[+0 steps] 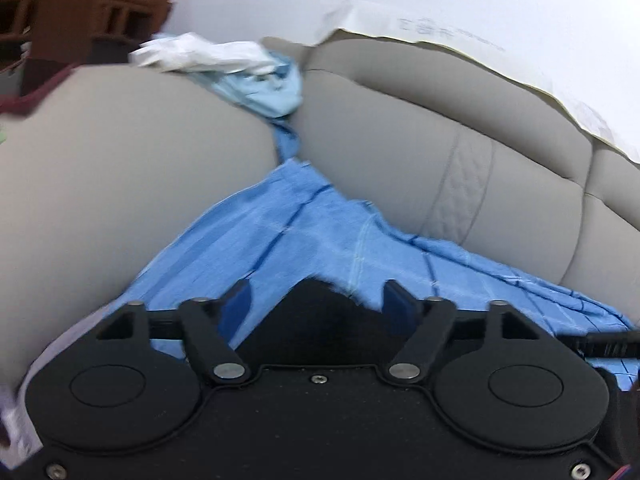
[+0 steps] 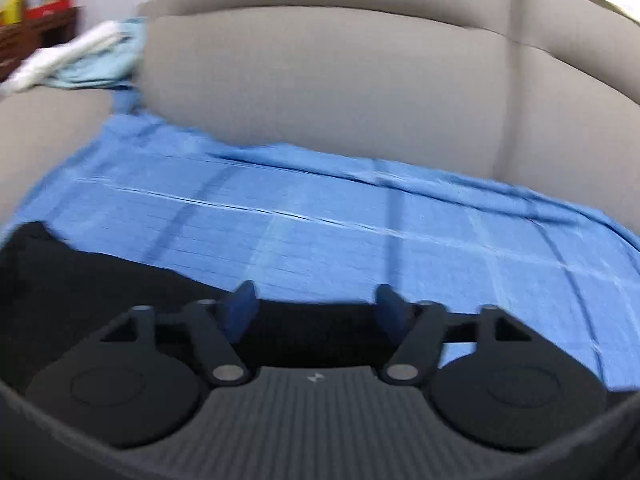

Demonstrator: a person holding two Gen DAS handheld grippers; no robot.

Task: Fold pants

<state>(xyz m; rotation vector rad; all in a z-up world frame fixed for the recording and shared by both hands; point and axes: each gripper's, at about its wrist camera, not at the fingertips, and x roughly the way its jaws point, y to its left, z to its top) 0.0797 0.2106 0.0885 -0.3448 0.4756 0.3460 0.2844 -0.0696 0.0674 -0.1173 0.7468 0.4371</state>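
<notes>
Black pants (image 1: 320,316) lie on a blue checked sheet (image 1: 304,232) that covers a grey sofa seat. In the left wrist view a corner of the pants sits between the spread fingers of my left gripper (image 1: 318,300), which is open. In the right wrist view the black pants (image 2: 100,280) spread from the lower left under my right gripper (image 2: 316,304), whose fingers are also apart and open just over the fabric's edge. Both views are blurred by motion.
The grey sofa backrest (image 2: 340,80) rises behind the blue sheet (image 2: 360,232). A grey armrest (image 1: 120,152) stands at left. Crumpled white and light blue cloths (image 1: 240,68) sit on the armrest's far end. A wooden shelf (image 1: 60,4) stands beyond.
</notes>
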